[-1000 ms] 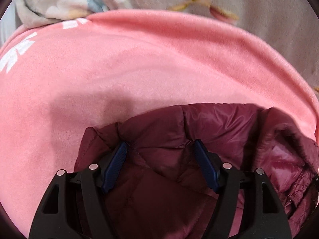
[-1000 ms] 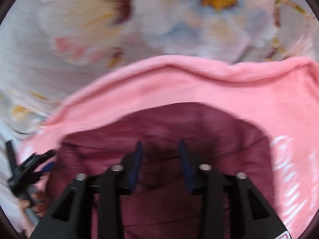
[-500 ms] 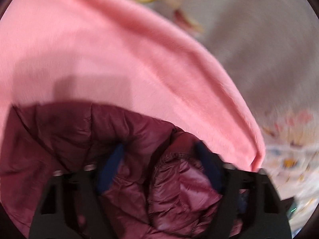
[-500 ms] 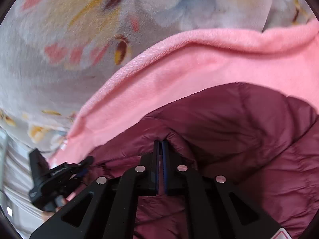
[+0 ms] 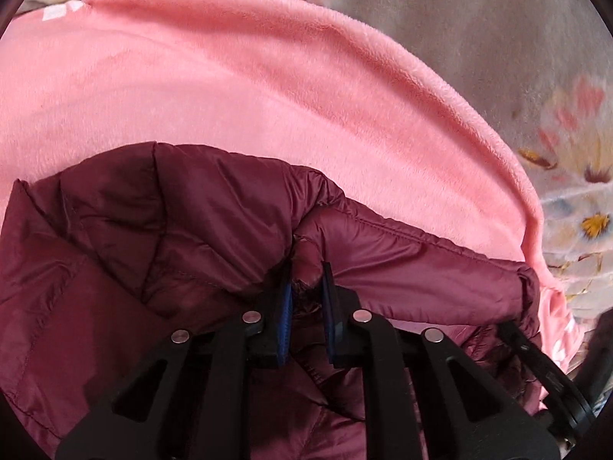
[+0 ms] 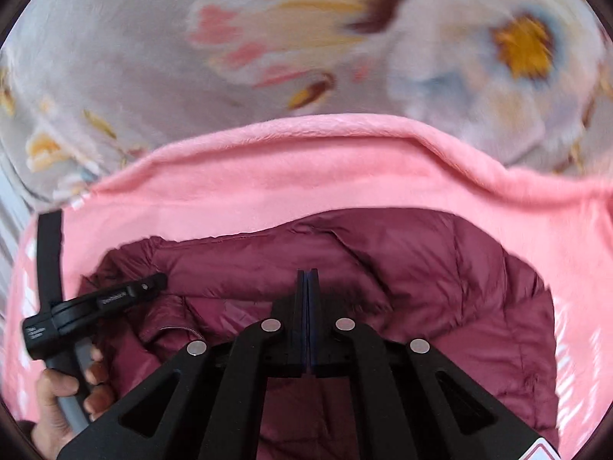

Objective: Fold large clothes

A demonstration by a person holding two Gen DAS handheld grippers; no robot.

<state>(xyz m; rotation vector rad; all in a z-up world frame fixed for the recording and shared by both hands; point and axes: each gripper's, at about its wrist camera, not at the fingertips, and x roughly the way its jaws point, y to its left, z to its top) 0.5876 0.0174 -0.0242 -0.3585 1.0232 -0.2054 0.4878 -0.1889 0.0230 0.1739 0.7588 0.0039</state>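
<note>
A maroon quilted puffer jacket (image 5: 161, 237) lies on a pink fleece blanket (image 5: 230, 88). My left gripper (image 5: 307, 280) is shut on a bunched fold of the jacket beside its sleeve (image 5: 413, 264). In the right wrist view the jacket (image 6: 402, 260) fills the lower middle, and my right gripper (image 6: 307, 280) is shut on its upper edge, pads pressed together on thin fabric. The left gripper (image 6: 153, 281) shows at the left, with the hand that holds it (image 6: 65, 395) below.
The pink blanket (image 6: 306, 176) lies on a grey floral bedspread (image 6: 268, 38), which also shows in the left wrist view (image 5: 498, 38). White markings are printed on the blanket near its edges (image 5: 61, 11).
Both grippers went from open over the jacket to shut on it, the right one first. The left gripper swung right, then back, and now pinches a fold.
</note>
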